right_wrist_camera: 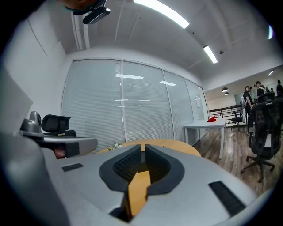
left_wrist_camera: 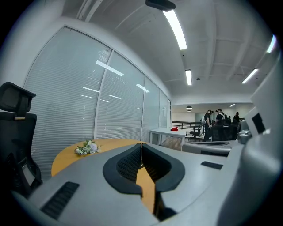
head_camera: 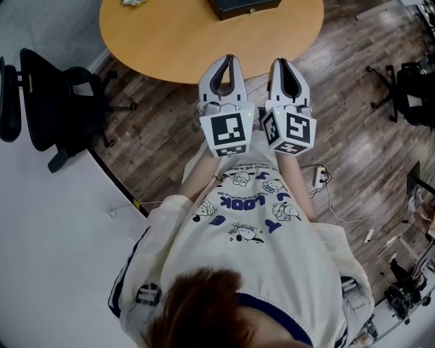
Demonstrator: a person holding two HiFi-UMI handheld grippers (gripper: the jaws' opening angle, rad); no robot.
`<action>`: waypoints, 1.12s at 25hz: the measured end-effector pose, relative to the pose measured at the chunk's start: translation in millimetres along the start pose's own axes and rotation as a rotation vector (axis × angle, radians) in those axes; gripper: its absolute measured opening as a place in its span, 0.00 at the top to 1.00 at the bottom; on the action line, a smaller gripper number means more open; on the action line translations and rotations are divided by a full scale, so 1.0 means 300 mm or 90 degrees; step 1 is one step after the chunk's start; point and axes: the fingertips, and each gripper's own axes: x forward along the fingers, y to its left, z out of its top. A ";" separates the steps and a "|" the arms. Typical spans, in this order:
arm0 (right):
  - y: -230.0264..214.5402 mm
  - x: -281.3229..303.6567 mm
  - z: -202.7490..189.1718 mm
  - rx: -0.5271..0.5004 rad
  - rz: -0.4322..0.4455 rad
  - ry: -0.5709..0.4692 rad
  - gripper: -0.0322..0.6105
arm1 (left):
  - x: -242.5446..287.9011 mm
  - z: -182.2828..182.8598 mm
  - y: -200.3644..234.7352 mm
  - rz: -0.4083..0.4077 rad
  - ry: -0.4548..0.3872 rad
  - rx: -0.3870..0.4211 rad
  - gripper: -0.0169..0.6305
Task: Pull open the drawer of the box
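Observation:
The black box [head_camera: 242, 6] lies at the far side of the round wooden table [head_camera: 170, 41], cut off by the top edge of the head view; its drawer front does not show clearly. My left gripper [head_camera: 230, 60] and right gripper [head_camera: 281, 64] are held side by side at the table's near edge, well short of the box. Both are shut with nothing between the jaws. In the left gripper view the left gripper [left_wrist_camera: 141, 144] points level over the tabletop [left_wrist_camera: 66, 156]. The right gripper [right_wrist_camera: 143, 148] does likewise. The box shows in neither gripper view.
A small bunch of white flowers [head_camera: 132, 3] [left_wrist_camera: 88, 148] lies on the table's far left. A black office chair [head_camera: 47, 102] stands left of the table, another chair [head_camera: 414, 88] at the right. A power strip [head_camera: 319, 178] with cables lies on the wooden floor.

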 end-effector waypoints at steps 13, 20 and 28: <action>0.005 0.063 -0.027 0.011 0.008 0.031 0.88 | 0.052 -0.029 0.046 0.016 0.027 -0.010 0.95; -0.036 0.163 -0.031 0.012 0.026 0.042 0.88 | 0.137 -0.038 0.057 0.040 0.036 -0.012 0.95; -0.087 0.294 -0.026 0.008 0.051 0.054 0.88 | 0.267 -0.044 0.064 0.062 0.048 -0.013 0.95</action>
